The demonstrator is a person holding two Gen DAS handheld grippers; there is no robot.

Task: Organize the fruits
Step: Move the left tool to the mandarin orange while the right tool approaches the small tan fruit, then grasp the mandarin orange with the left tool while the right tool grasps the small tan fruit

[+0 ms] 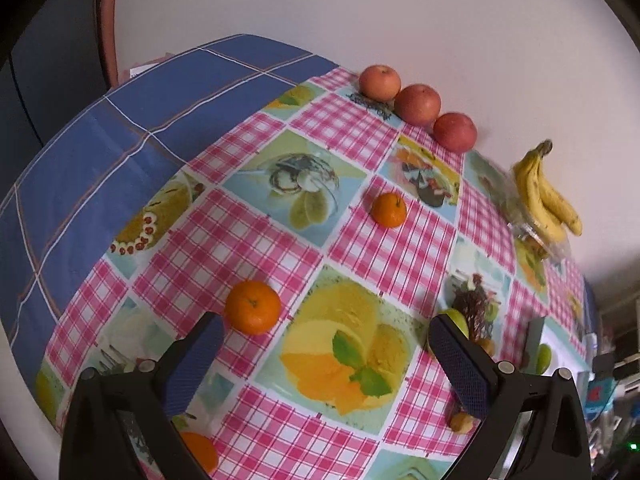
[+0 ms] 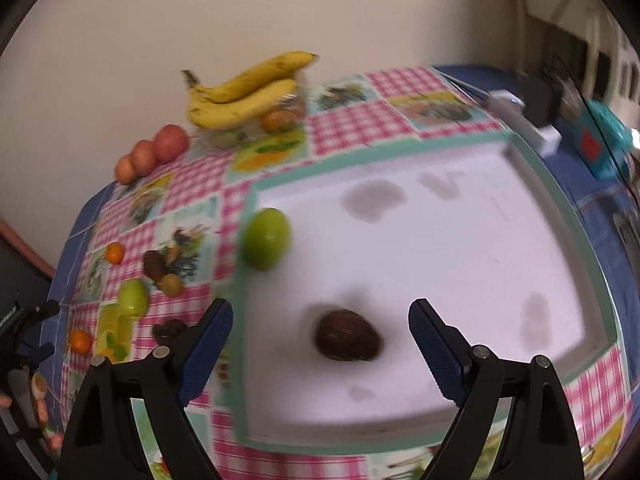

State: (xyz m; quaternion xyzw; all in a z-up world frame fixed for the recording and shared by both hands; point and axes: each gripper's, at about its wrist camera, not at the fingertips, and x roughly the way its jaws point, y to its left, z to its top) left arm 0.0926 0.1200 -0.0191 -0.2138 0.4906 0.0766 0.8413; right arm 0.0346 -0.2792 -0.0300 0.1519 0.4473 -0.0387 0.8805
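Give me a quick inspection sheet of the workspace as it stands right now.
Surface: patterned tablecloth over blue cloth; white tray at one end.
Job's things: three apples in a row by the wall; bananas on a clear container; oranges scattered; green fruit at the tray's edge; brown fruit on the tray.
Clutter: small brown bits on the cloth.
Grippers: left gripper open, empty; right gripper open above the brown fruit.
Cables: nothing seen.
Surroundings: plain wall; teal object beyond the tray.
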